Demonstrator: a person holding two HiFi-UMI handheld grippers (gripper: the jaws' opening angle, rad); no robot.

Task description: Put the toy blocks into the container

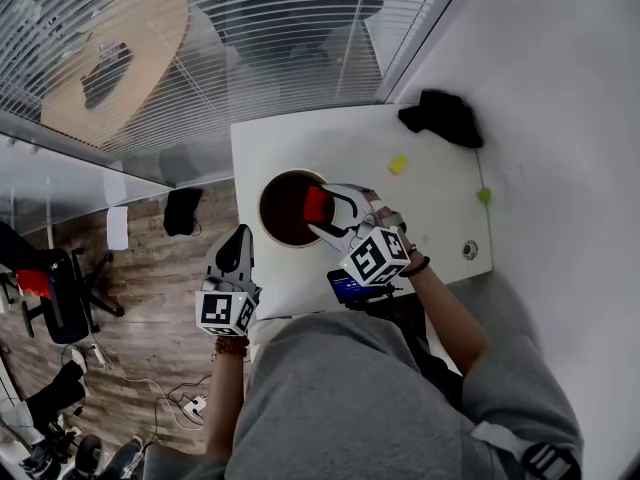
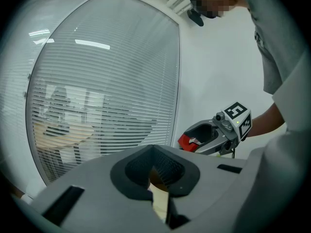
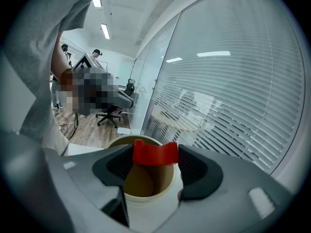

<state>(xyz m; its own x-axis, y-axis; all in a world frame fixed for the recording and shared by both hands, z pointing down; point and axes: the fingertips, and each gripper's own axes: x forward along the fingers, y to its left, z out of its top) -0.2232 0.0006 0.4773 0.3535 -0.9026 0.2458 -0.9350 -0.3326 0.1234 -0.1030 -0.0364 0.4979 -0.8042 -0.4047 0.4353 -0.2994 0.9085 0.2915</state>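
Observation:
A red arch-shaped block (image 1: pixel 316 204) is pinched between the pads of my right gripper (image 1: pixel 320 208), right over the near rim of the round brown container (image 1: pixel 280 213). In the right gripper view the red block (image 3: pixel 155 153) hangs above the open mouth of the cream-walled container (image 3: pixel 146 200). My left gripper (image 1: pixel 238 251) hovers off the table's left edge, jaws together and holding nothing. From the left gripper view, its closed jaws (image 2: pixel 158 178) point toward the right gripper (image 2: pixel 193 141) and its red block (image 2: pixel 185 141). A yellow block (image 1: pixel 398 164) and a small green block (image 1: pixel 484 195) lie on the table.
The white table (image 1: pixel 440 218) stands against a glass wall with blinds. A black object (image 1: pixel 440 116) sits at its far right corner, and a small round item (image 1: pixel 469 250) lies near the right front edge. A phone-like device (image 1: pixel 348 288) rests under my right hand.

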